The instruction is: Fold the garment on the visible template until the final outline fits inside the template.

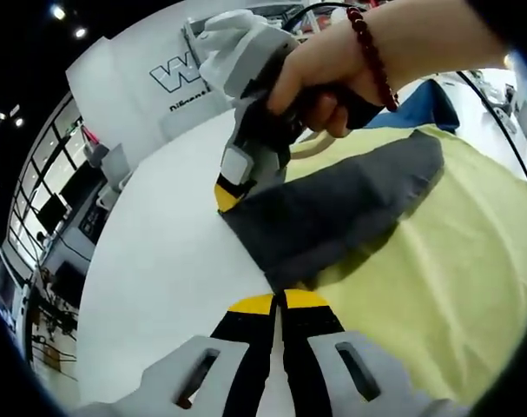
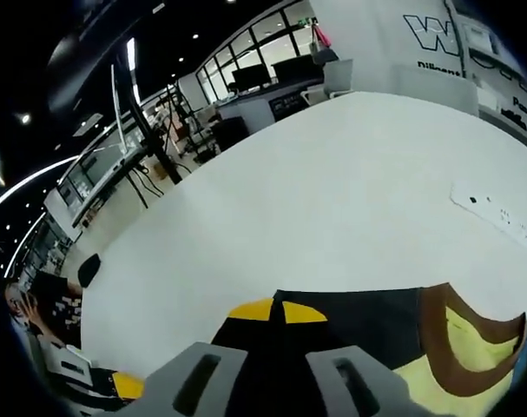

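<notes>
Together, two handheld grippers pinch a dark grey garment [image 1: 332, 213] over a yellow template [image 1: 454, 278] on a white desk [image 1: 159, 261].
Left gripper [image 1: 279, 301] fingers press together on the garment's near corner; right gripper [image 2: 277, 310], held by a hand [image 1: 332, 69], clamps its far edge.

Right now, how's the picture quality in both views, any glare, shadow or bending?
Left gripper view: sharp and evenly lit, the grey garment casts a soft shadow on the yellow template; ceiling lights show as small bright spots. Right gripper view: fisheye bends the white table edge, and its far side looks washed out.
</notes>
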A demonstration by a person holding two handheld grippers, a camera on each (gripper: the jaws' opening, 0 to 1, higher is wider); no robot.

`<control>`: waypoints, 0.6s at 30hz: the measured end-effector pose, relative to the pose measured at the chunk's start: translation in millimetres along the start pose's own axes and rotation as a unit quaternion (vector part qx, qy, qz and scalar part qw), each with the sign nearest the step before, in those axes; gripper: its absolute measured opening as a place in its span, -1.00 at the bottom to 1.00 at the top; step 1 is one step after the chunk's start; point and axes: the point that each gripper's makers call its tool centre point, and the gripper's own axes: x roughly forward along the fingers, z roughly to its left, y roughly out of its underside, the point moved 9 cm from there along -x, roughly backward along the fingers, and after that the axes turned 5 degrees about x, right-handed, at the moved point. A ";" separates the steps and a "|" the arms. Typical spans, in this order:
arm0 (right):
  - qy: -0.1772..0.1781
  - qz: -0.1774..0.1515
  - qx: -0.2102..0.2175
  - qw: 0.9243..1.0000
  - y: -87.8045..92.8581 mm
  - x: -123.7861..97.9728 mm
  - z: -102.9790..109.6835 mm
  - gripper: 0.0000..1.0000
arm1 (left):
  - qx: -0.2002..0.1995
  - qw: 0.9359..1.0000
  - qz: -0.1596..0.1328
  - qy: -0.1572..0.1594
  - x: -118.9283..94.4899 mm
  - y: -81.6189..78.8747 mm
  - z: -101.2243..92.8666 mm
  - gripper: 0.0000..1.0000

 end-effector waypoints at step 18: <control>0.031 -0.037 0.027 0.998 -13.3 -2.3 -9.4 -1.00 | -0.012 1.000 0.012 -0.007 -8.0 13.9 1.8 -0.90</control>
